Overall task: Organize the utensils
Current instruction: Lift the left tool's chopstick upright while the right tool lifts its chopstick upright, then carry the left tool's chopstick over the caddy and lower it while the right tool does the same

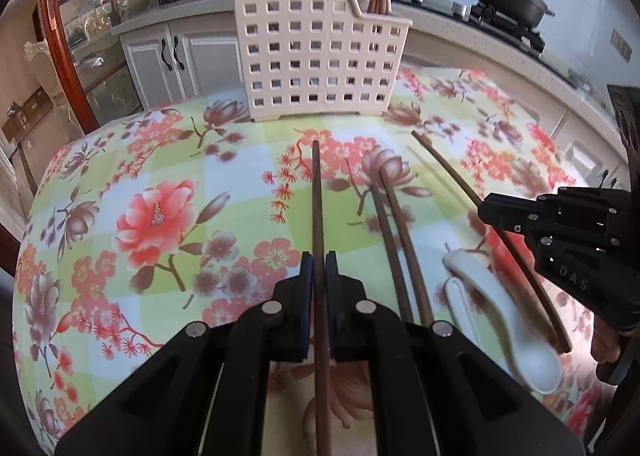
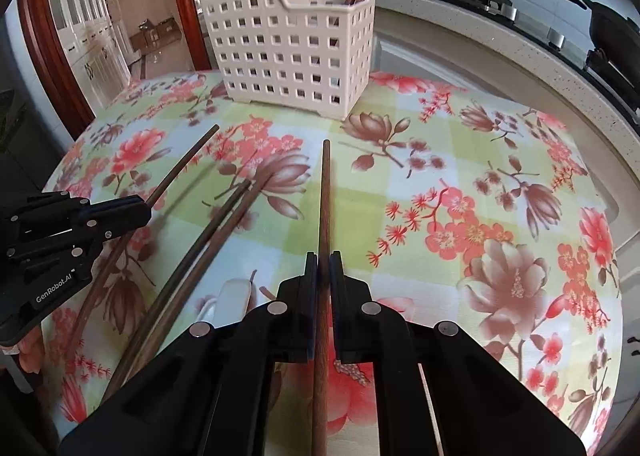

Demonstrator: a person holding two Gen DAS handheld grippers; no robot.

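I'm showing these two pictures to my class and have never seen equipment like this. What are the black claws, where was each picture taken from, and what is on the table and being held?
No robot is here: a person holds a two-finger gripper in each hand, and each gripper carries a wide-angle camera looking along its fingers. One picture comes from the left gripper, the other from the right gripper; each also shows the other gripper at its edge.

Each gripper is shut on a dark wooden chopstick: the left chopstick and the right chopstick. Between them two more chopsticks lie on the flowered tablecloth, beside a white ceramic spoon. At the back stands a cream perforated utensil basket that already holds some chopsticks. Behind it are a kitchen counter and pans.
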